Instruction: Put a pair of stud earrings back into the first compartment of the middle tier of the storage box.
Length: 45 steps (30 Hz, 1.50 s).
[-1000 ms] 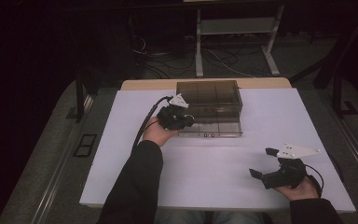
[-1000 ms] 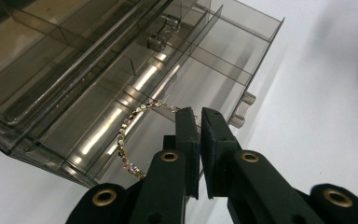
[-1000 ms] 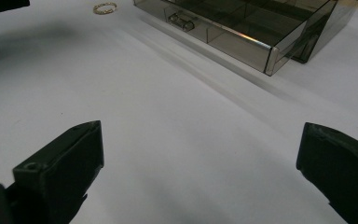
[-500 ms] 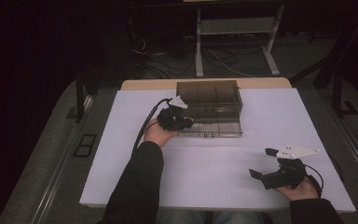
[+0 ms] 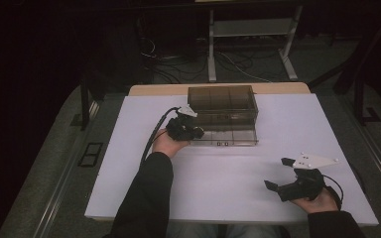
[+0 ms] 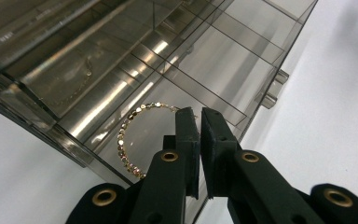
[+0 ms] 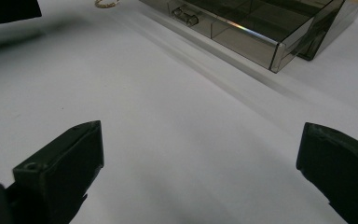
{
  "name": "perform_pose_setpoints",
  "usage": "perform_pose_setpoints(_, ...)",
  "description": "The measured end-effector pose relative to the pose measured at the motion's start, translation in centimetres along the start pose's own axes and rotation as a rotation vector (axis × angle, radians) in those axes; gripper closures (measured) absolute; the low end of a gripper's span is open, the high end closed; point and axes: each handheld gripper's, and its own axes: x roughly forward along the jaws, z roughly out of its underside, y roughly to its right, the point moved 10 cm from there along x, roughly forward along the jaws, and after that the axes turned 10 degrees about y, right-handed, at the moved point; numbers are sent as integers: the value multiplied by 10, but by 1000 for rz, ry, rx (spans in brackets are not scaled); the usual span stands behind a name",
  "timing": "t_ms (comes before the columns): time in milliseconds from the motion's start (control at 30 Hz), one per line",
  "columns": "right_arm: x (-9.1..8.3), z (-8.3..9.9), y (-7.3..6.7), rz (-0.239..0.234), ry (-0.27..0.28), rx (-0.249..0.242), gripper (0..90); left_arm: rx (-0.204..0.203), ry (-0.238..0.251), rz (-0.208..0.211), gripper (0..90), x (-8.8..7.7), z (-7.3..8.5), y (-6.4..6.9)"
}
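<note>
A smoky clear organizer box [image 5: 223, 101] stands at the far middle of the white table, its divided drawer [image 5: 225, 136] pulled out toward me. My left gripper [image 5: 197, 132] is at the drawer's left end. In the left gripper view its jaws [image 6: 199, 113] are shut on one end of a gold beaded bracelet [image 6: 123, 140], which loops out to the left over a drawer compartment [image 6: 214, 70]. My right gripper [image 5: 279, 174] rests near the table's front right with its jaws wide open and nothing between them [image 7: 200, 154]. The right gripper view catches the bracelet [image 7: 105, 3] at its top left edge.
The white table top [image 5: 238, 171] stretches bare between the box and my right hand. The drawer's two small front handles [image 5: 222, 143] face me. Beyond the table are a dark floor, loose cables and a metal stand [image 5: 250, 29].
</note>
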Motion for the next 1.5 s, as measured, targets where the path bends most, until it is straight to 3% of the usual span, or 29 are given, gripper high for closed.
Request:
perform_pose_setpoints(233,0,0,0,2,-1,4,0,-24,-10,6,843,2,2,0)
perform_pose_setpoints(367,0,0,0,0,2,4,0,-39,5,10,781,-1,-2,2)
perform_pose_setpoints(600,0,0,0,1,3,3,0,-23,21,-26,682,-9,-8,2)
perform_pose_setpoints(667,0,0,0,1,1,3,0,-19,23,-45,631,-12,-9,2)
perform_pose_setpoints(867,1,0,-1,2,-4,2,0,-17,24,-44,498,-21,-10,7)
perform_pose_setpoints(1200,1,1,-1,0,-6,1,0,-50,45,-8,292,-35,-12,11)
perform_pose_setpoints(1300,1,1,-1,0,-7,2,0,-64,45,-26,183,-40,-13,10)
perform_pose_setpoints(1433,2,1,-1,0,-7,3,0,-85,29,-18,23,-45,-10,10)
perform_pose_setpoints(1500,2,1,-2,-3,-8,3,0,-80,29,-28,0,-49,-9,8)
